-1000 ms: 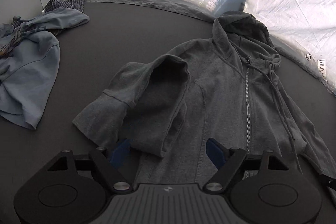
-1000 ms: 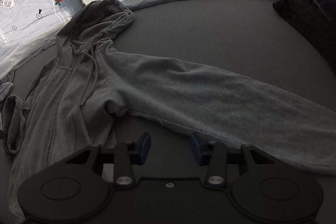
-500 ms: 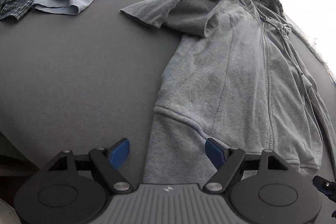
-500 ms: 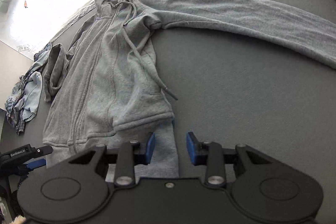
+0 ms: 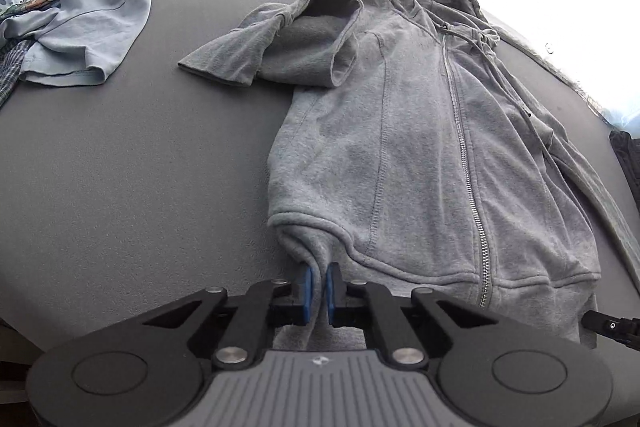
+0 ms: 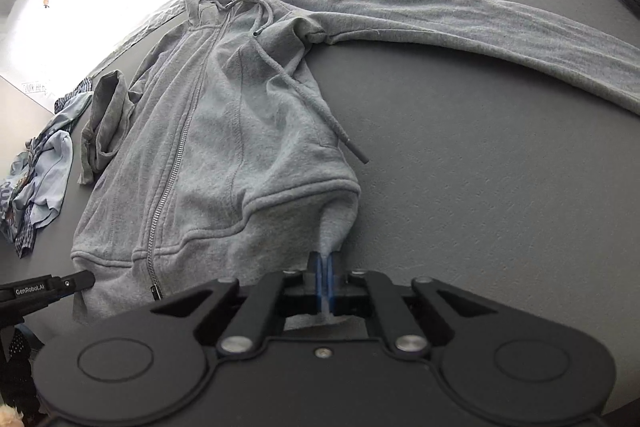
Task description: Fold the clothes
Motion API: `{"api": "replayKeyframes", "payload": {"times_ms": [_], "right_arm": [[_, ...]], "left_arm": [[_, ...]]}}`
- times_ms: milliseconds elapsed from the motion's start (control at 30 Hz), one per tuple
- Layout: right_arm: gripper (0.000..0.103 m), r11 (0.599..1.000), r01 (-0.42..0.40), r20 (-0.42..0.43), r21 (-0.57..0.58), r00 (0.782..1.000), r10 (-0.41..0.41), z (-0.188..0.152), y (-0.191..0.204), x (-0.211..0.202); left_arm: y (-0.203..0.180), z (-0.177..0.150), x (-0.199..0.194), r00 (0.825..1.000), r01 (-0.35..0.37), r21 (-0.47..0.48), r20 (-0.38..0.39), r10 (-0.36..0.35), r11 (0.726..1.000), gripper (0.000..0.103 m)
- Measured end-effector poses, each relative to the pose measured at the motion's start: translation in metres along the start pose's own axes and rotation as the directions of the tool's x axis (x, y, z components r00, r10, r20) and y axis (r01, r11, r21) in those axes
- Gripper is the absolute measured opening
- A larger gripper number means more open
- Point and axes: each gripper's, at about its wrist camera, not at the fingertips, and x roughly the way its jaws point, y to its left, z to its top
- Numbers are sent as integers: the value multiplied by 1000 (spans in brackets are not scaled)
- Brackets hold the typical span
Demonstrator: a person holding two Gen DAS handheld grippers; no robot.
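Noted grey zip hoodie (image 5: 420, 147) spread front-up on the dark surface (image 5: 140, 167), hood toward 12 o'clock, one sleeve stretched toward 3 o'clock, the other bunched near 10 o'clock. Found left tool (image 5: 317, 287) closing, pads pinching the hem's left corner; right tool (image 6: 323, 277) clamped on the hem's right corner. Observed pale blue garments (image 5: 80, 27) heaped at 10 o'clock.

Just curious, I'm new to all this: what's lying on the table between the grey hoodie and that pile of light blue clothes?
Nothing: in the left wrist view only bare grey tabletop separates the grey hoodie from the light blue clothes.
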Motion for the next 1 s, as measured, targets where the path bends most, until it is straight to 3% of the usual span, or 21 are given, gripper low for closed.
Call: {"api": "replayKeyframes", "payload": {"times_ms": [100,200,267,367,467,567,633,767,833,900,1000], "right_arm": [[2,981,-149,54,121,988,143,5,-5,-44],[2,991,-130,85,26,988,128,3,7,-77],[2,997,-79,60,-5,995,79,-4,6,-72],[2,993,-33,-52,110,998,39,-16,-17,-33],[3,989,7,-95,149,995,7,-20,-21,-17],[3,997,-3,-37,79,999,6,-18,-8,-35],[8,998,20,-39,60,999,-18,-16,-7,-38],[17,990,85,-97,111,992,-74,-20,-17,-27],[24,989,84,-64,118,995,-77,-18,-19,-33],[32,989,100,-33,112,995,-97,-15,-20,-36],[34,986,135,-2,98,991,-136,-9,-24,-38]], "left_arm": [[3,16,-50,996,54,-48,80,-50,997,7],[0,29,-86,990,51,-46,134,-45,998,7],[0,27,-79,994,17,-30,105,-13,999,8],[8,15,-39,999,-36,-63,-19,35,997,8],[18,-1,-2,981,-118,-76,-166,105,990,7],[19,-1,-17,986,-131,-56,-114,124,990,10],[23,1,-22,984,-152,-48,-106,146,987,22],[24,5,-24,981,-157,-62,-130,148,986,27],[15,7,-31,985,-144,-46,-101,139,988,50],[0,7,-34,989,-132,-7,-62,131,991,63],[-26,7,-25,990,-121,65,-68,126,990,65]]}}
